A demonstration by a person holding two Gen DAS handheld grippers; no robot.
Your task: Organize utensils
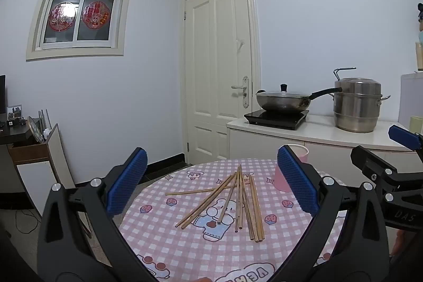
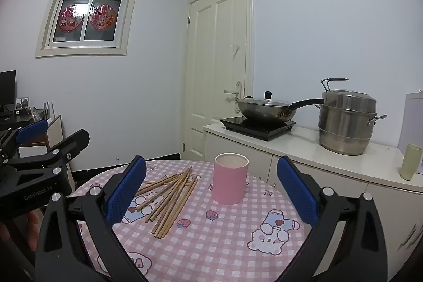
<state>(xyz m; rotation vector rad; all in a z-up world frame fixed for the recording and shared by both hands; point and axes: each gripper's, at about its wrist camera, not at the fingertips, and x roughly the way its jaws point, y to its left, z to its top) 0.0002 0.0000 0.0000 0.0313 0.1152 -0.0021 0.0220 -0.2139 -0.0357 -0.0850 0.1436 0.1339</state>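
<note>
chopsticks (image 1: 232, 200): bare wood, loosely fanned on table | left tongs (image 1: 211, 181), right tongs (image 2: 211, 184): spread, empty

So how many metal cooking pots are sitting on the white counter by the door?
2. A lidded steel wok with a black handle sits on the black induction cooktop; a stacked stainless steel steamer pot stands to its right. Others may lie outside the view.
</note>
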